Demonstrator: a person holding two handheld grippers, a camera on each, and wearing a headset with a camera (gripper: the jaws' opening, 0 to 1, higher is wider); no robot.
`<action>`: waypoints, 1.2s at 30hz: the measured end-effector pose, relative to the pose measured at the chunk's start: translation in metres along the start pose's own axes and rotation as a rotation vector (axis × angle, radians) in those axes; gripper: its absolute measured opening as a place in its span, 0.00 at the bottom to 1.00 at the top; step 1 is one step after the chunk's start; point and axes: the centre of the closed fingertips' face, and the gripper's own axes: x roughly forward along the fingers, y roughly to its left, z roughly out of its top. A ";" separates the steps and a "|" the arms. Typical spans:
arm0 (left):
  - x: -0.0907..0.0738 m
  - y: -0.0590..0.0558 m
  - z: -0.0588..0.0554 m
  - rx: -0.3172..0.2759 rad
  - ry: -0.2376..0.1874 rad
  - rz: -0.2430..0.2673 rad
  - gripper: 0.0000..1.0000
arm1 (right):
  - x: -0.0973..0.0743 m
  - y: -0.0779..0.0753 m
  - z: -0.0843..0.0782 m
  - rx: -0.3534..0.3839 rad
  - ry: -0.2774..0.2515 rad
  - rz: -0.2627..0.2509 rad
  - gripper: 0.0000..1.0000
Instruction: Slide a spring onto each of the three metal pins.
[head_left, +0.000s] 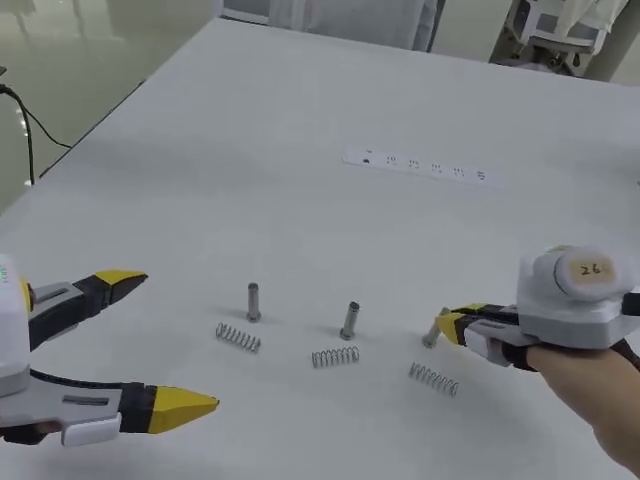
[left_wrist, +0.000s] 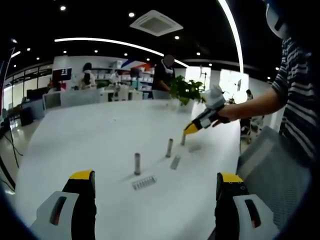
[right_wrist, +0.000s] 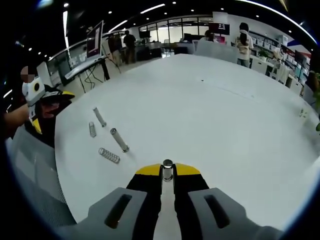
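Tabletop (head_left: 300, 130): white, matt and wide. We note all the parts set along its near edge. The room is an open office with ceiling spotlights, and desks and people in the background. A potted plant (left_wrist: 187, 90) stands at the tabletop's far side in the left gripper view. A white power strip (head_left: 415, 165) lies flat toward the far edge. A black cable (head_left: 30, 125) runs over the floor past the left edge.

Left pin (head_left: 253, 301) and middle pin (head_left: 350, 320) stand upright. We see a left spring (head_left: 238, 337) and a middle spring (head_left: 335, 356) lying flat just in front of them. The right spring (head_left: 434, 379) lies flat near the right tongs (head_left: 448, 325), which are clenched on the right pin (head_left: 431, 338). The left tongs (head_left: 165, 340) are released, jaws wide, toward the near left corner and well apart from the left pin, with bare tabletop between.
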 end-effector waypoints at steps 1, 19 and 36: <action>0.000 0.000 0.000 -0.001 0.000 0.000 0.98 | 0.000 0.000 0.000 0.003 -0.001 0.003 0.05; 0.000 0.002 -0.003 -0.008 0.001 0.003 0.98 | 0.001 0.004 -0.003 0.005 0.005 -0.005 0.06; 0.002 0.000 -0.003 -0.009 0.002 -0.004 0.98 | -0.004 0.003 -0.003 0.074 -0.018 -0.013 0.15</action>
